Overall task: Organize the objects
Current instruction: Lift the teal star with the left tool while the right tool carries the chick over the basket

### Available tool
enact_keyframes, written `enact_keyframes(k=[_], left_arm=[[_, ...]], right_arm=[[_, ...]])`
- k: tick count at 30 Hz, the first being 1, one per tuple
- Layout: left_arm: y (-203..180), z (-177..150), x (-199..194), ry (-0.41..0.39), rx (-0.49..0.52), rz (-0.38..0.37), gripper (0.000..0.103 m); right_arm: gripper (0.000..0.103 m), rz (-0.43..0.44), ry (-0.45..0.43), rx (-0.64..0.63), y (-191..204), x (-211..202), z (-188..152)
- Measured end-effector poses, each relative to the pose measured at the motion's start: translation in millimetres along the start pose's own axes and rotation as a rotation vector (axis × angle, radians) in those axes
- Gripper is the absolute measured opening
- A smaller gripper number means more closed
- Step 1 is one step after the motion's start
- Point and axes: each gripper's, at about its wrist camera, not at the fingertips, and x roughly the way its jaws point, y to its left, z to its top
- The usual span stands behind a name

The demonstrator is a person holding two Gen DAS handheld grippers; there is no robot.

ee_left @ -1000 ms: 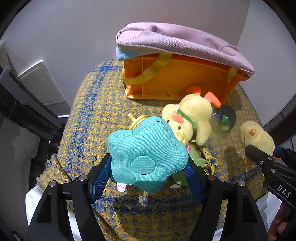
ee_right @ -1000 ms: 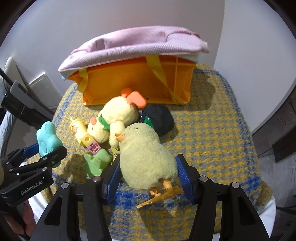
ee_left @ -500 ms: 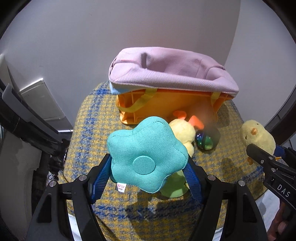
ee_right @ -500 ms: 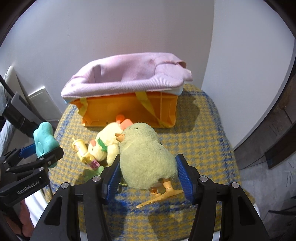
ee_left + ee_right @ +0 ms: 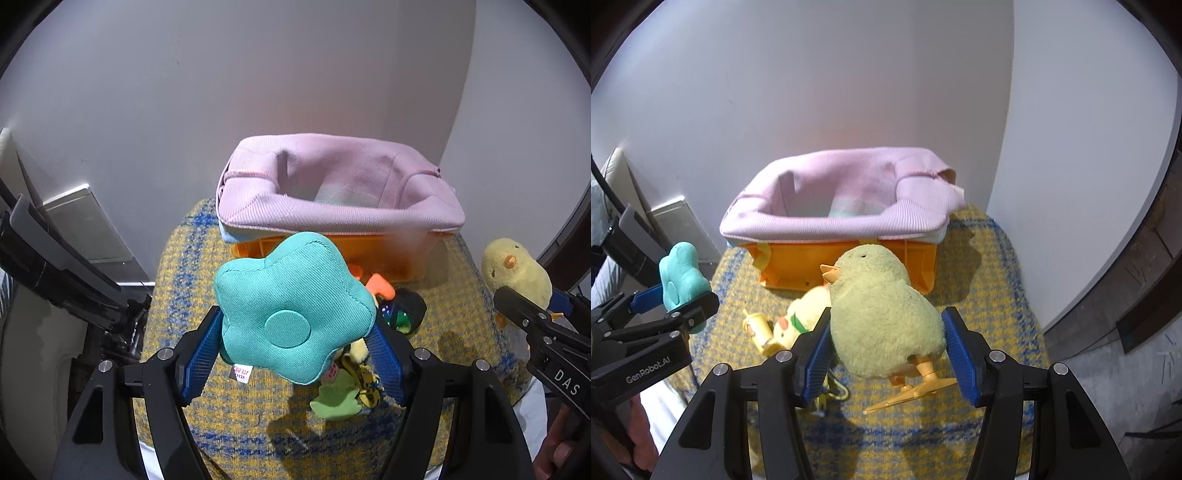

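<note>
**Q:** What does each claw hold, and why in that way?

**A:** My left gripper (image 5: 295, 347) is closed on a teal flower-shaped cushion (image 5: 291, 314); the blue pads press its two side lobes, so the flat face with the round centre patch tilts up toward my camera. My right gripper (image 5: 886, 354) is clamped on a yellow plush chick (image 5: 882, 314) at the body, the softest and widest part, leaving its orange feet (image 5: 912, 387) dangling free below the jaws. Both toys hang clear of the yellow-and-blue plaid cloth (image 5: 979, 295).

**Q:** What lies beyond the claws?

**A:** Beneath and just ahead of them, on the cloth: a second plush chick with a green collar (image 5: 798, 321), a small yellow toy bottle (image 5: 759, 330), a dark ball (image 5: 404, 310) and a green plush piece (image 5: 334, 397). Farther ahead stands an orange crate (image 5: 798, 269) lined with pink fabric (image 5: 831, 195), its mouth open toward me.

**Q:** Why carry the toys high?

**A:** I judge the crate to be their destination; held above its rim, each toy can pass over the pink fabric and be dropped inside. The loose toys remain to be collected.
</note>
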Motion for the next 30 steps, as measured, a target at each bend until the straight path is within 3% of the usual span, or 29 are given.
enact_keyframes(k=[15, 30], left_arm=[[2, 38, -5, -0.045, 0.006, 0.002, 0.074], [-3, 92, 7, -0.117, 0.038, 0.007, 0.074]], right_arm=[[0.057, -0.006, -0.084, -0.02, -2, -8, 39], [0.057, -0.016, -0.127, -0.018, -5, 12, 93]])
